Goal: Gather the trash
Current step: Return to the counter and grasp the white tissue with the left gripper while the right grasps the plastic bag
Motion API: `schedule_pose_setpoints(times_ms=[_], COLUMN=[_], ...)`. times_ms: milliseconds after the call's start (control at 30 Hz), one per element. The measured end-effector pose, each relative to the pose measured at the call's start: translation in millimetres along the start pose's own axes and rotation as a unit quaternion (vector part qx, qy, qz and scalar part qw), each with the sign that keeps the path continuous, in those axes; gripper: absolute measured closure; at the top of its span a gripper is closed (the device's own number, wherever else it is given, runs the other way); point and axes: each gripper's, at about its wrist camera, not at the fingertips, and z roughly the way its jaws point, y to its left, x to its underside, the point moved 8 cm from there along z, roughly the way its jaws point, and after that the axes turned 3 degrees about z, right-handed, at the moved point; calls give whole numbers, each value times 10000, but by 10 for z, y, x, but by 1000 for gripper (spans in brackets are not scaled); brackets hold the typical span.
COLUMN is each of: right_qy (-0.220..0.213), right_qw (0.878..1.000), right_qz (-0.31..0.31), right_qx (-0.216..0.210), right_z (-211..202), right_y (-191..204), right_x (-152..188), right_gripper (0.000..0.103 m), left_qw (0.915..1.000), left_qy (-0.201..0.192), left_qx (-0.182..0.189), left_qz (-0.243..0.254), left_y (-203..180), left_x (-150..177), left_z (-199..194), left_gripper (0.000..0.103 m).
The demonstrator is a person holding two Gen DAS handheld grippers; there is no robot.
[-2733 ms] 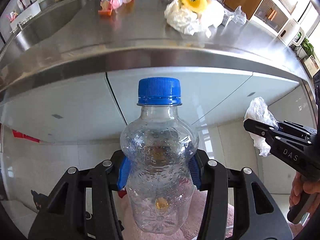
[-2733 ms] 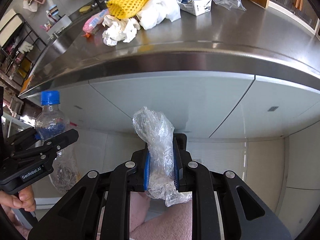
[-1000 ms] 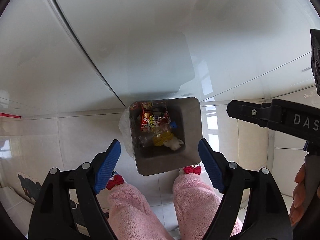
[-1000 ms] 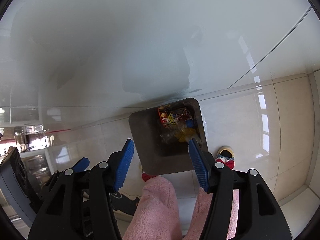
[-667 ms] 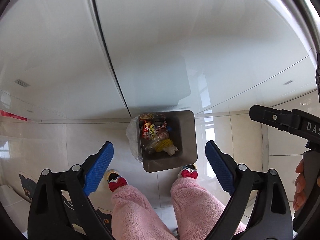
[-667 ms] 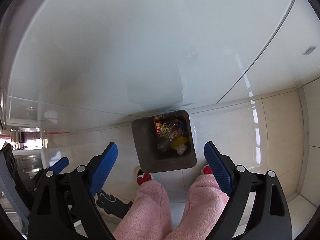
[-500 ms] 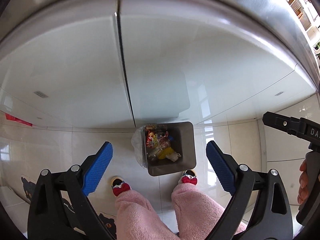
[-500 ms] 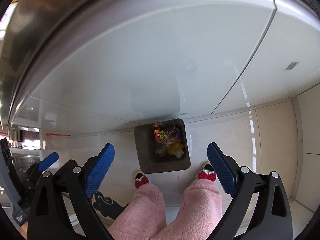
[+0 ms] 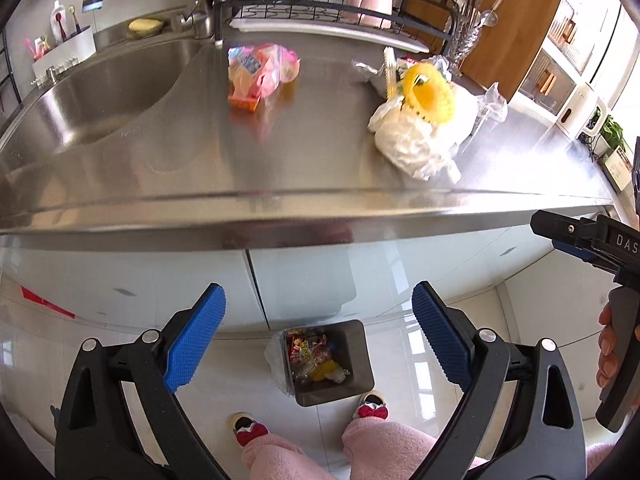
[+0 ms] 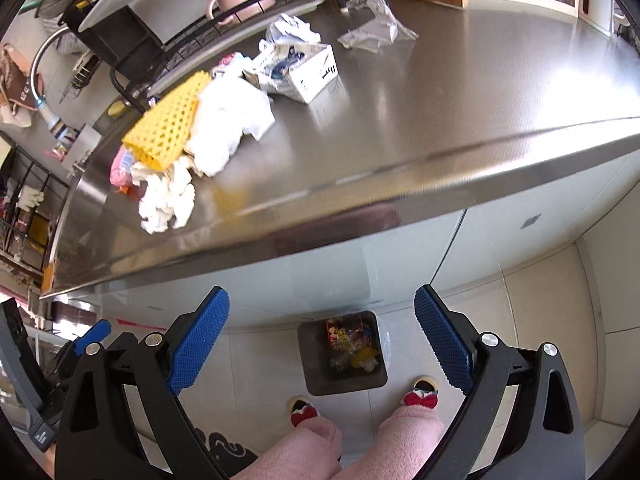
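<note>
Our left gripper [image 9: 318, 308] and right gripper [image 10: 322, 310] both gape with nothing between the pads. The bin [image 9: 358, 390] sits on the floor at six o'clock, its contents a blur of wrappers. On the counter [image 9: 280, 160], trash [image 9: 416, 136] piles at one o'clock, motion-smeared. We read only "DAS", cut off, on the right gripper's side.

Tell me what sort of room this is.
Most likely a home kitchen: a stainless steel counter with a built-in sink, a dish rack holding a pink cup, and a small trash bin on the tiled floor below.
</note>
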Motion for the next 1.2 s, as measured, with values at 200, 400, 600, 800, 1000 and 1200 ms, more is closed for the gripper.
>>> schedule_pose_setpoints(times_ms=[200, 400, 600, 800, 1000, 1200], right_qy=[-422, -545, -397, -254, -96, 54], right_qw=[9988, 9978, 9977, 9968, 9964, 9950], right_qz=[-251, -366, -474, -620, -701, -873], right_qx=[25, -102, -285, -427, -457, -488], right_z=[-188, -154, 22, 238, 442, 561], right_y=[178, 322, 467, 600, 664, 729], right_x=[-346, -665, -884, -1029, -1109, -1125], right_gripper=[9, 9, 25, 43, 48, 64], left_qw=[9992, 9988, 9990, 9988, 9985, 9981], left_qy=[-311, -375, -221, 26, 241, 341], left_qx=[173, 199, 229, 295, 334, 363], left_qz=[194, 253, 302, 382, 353, 353], left_y=[-195, -294, -408, -512, -479, -444], left_x=[-353, -694, -869, -943, -966, -976], left_z=[-119, -93, 112, 364, 541, 621], left_gripper=[14, 14, 21, 39, 57, 80])
